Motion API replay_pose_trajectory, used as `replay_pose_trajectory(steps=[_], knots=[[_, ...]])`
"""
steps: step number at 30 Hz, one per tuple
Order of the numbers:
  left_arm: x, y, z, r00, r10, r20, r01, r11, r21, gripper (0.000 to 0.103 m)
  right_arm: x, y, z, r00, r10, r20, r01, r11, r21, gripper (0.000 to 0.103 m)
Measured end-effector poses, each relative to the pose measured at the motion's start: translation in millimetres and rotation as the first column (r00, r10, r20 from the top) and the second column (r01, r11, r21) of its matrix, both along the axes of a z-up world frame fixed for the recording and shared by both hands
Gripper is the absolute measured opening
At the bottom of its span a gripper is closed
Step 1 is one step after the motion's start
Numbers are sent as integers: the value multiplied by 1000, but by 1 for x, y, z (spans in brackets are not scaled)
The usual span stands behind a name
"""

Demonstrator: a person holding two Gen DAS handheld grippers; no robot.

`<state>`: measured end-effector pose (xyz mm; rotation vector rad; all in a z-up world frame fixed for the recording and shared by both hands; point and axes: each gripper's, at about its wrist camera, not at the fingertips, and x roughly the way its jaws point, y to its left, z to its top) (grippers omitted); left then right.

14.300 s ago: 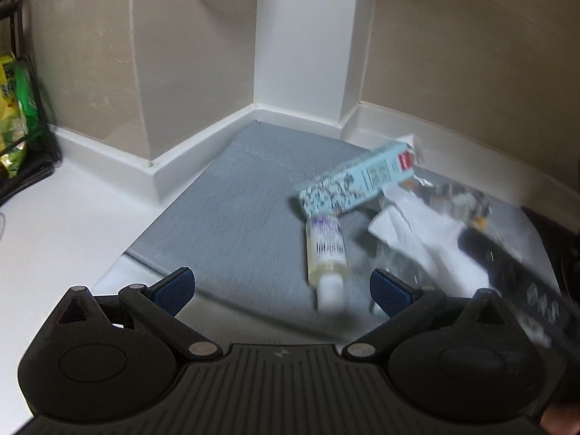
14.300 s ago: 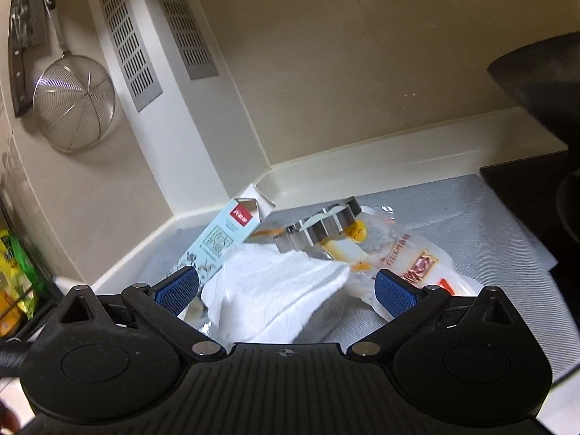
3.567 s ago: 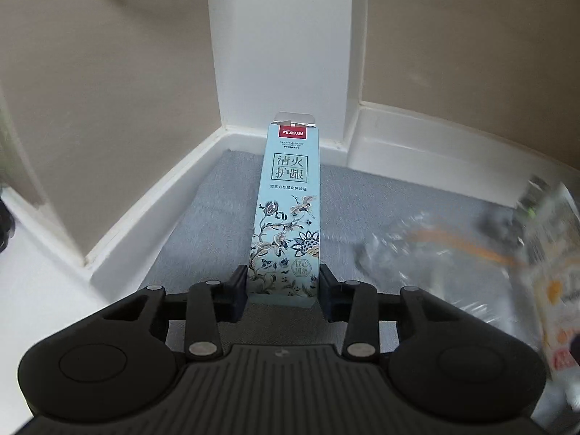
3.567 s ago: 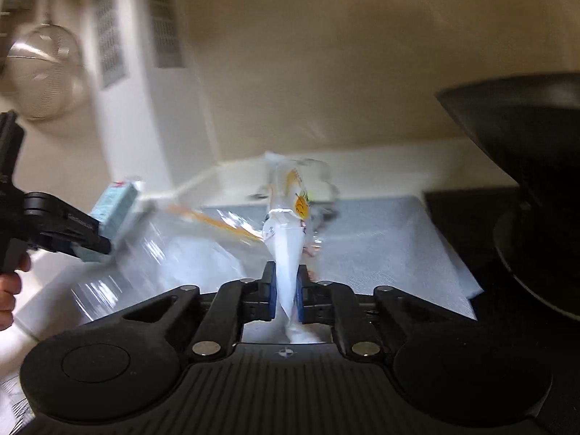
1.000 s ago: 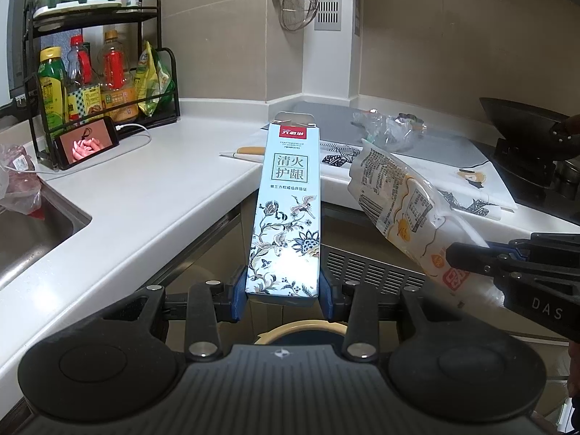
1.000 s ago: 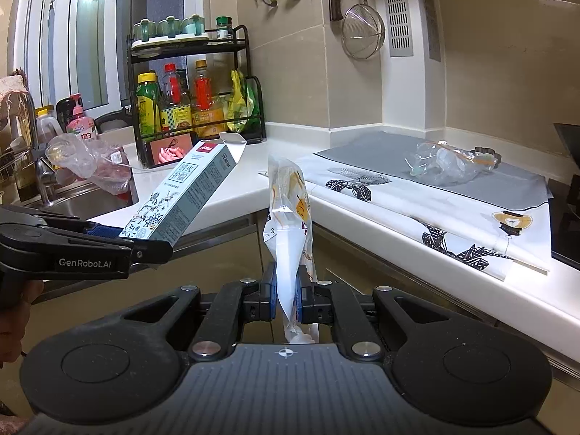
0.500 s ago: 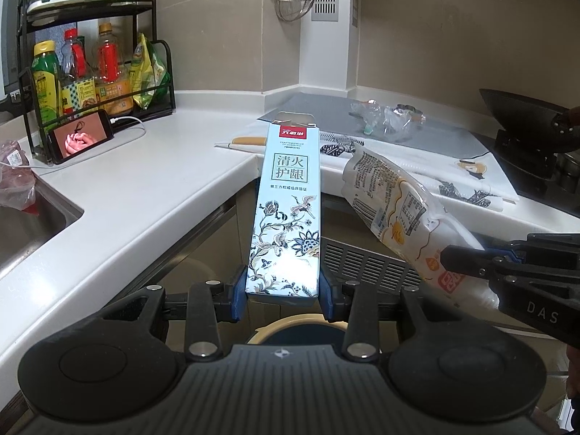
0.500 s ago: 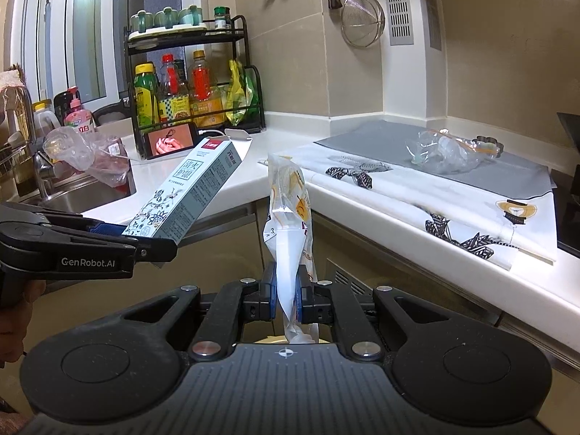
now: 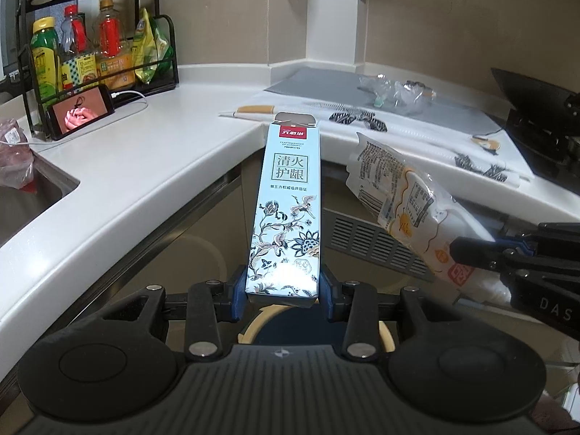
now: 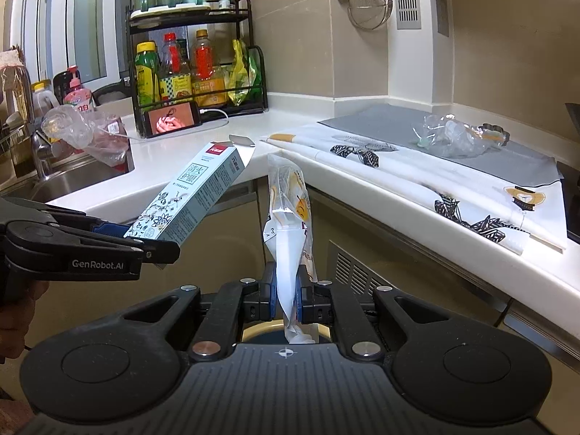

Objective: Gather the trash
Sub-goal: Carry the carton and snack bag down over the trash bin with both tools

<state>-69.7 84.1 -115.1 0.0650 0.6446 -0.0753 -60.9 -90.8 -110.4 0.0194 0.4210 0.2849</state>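
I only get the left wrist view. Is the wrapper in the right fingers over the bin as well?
Observer: Yes. In the right wrist view the bin rim shows just under the right gripper, which is shut on the wrapper.
Operator: Does any wrapper hang below those fingers?
Observer: A short crumpled tail does, seemingly over the bin's opening.
Operator: How does my box sit from that side?
Observer: The box slants up and away from the left gripper, which clamps its lower end.
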Motion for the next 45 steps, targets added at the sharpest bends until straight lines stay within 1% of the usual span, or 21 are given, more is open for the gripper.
replay_pose_trajectory(steps=[2,5,16,24,32,36,40,45], knots=[[1,0,-4,1000,0,-6,0,1000,10,43,2,2,-3,1000,1,-9,-1,1000,-4,11],[3,0,-12,999,1,-32,-1,1000,3,43,6,3,-9,1000,0,-31,0,1000,-5,11],[13,-1,-42,992,-1,-125,2,1000,11,43,22,3,-35,990,-5,-141,5,1000,-4,11],[30,-3,-65,983,-14,-186,15,1000,7,43,35,3,-54,973,-3,-230,3,1000,-1,11],[41,-5,-86,971,-9,-238,14,1000,21,43,50,-2,-69,949,7,-317,6,999,40,11],[45,-3,-94,963,-2,-270,8,1000,20,43,58,-3,-76,933,-6,-359,26,998,50,11],[52,-4,-103,945,-14,-327,19,1000,12,43,66,-5,-85,925,-16,-379,38,998,49,11],[64,-9,-118,924,-3,-383,24,998,50,43,77,-7,-99,905,-21,-426,53,997,63,11]])
